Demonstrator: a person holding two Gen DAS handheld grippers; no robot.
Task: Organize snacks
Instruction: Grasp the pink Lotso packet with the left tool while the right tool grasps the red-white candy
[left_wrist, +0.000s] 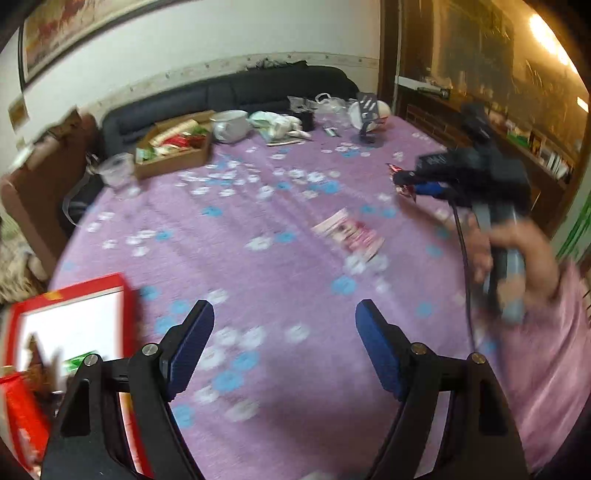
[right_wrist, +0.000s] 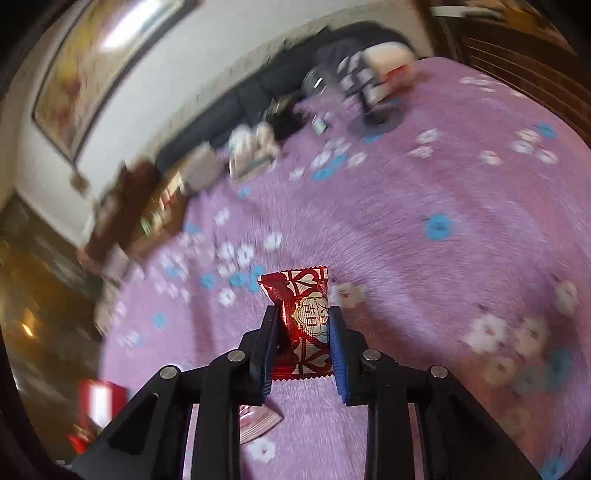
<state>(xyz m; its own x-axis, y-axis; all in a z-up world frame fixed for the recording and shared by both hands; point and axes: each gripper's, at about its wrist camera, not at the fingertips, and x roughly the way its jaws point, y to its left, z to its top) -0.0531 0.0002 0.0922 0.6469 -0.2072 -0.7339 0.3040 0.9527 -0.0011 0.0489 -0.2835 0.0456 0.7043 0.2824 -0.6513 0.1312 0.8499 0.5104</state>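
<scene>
Above the tablecloth (right_wrist: 424, 240), right gripper (right_wrist: 303, 339) clamps red candy (right_wrist: 301, 314).

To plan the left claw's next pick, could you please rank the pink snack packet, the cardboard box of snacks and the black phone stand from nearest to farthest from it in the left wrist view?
1. Pink snack packet, mid-table, slightly right of the open left claw.
2. Cardboard box of snacks, far left.
3. Black phone stand, far edge, right of centre.

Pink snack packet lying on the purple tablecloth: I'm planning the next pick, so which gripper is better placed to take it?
Left, probably. The left gripper is open and empty, with the pink snack packet ahead of it. The right gripper is already shut on a red candy wrapper.
</scene>
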